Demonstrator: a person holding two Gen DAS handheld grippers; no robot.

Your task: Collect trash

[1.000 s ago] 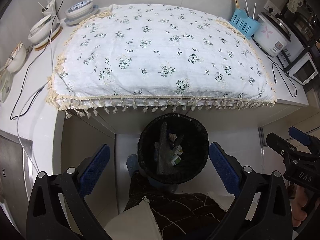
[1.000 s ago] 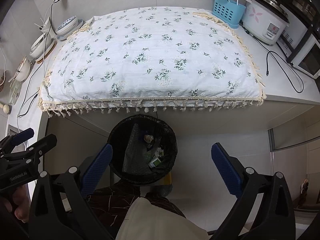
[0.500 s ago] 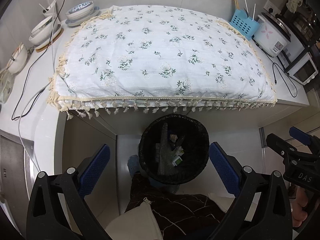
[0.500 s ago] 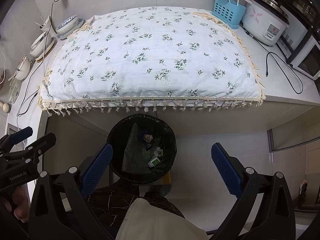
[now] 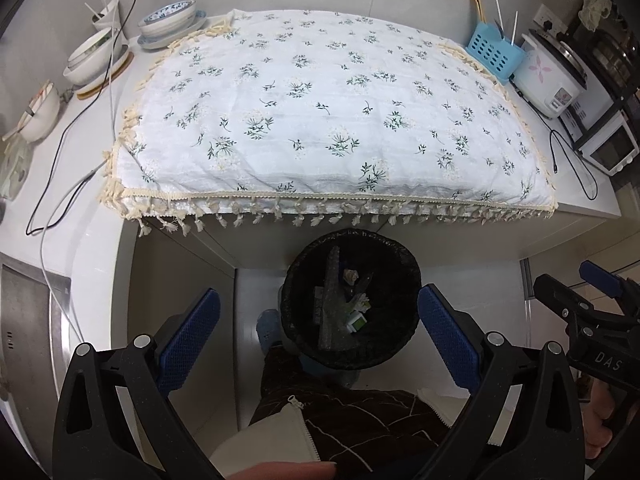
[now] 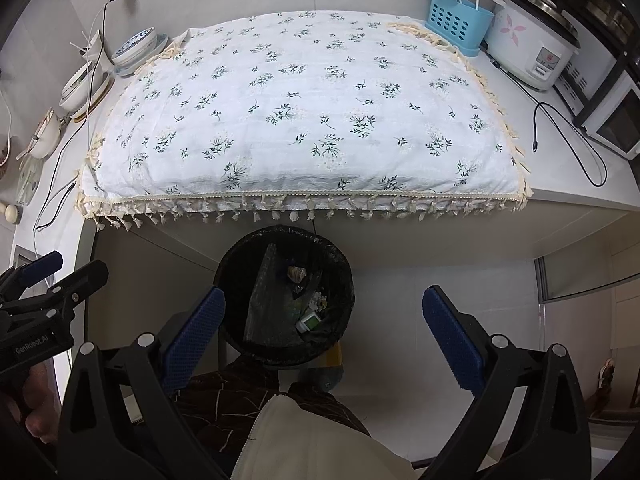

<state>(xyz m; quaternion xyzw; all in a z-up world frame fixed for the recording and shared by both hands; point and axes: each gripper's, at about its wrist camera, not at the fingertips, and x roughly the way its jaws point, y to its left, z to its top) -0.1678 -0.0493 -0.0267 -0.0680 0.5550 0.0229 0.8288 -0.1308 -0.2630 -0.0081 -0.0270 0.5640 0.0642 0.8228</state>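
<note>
Both your left gripper point(image 5: 318, 334) and right gripper point(image 6: 322, 330) hang wide apart and hold nothing. The round black-lined trash bin point(image 5: 351, 306) stands on the floor just under the near edge of the counter, with scraps lying inside, and the white floral tasselled cloth point(image 5: 320, 120) shows no litter. The bin sits straight ahead between your left gripper's fingers but left of centre for your right gripper, so your left hand looks nearer.
</note>
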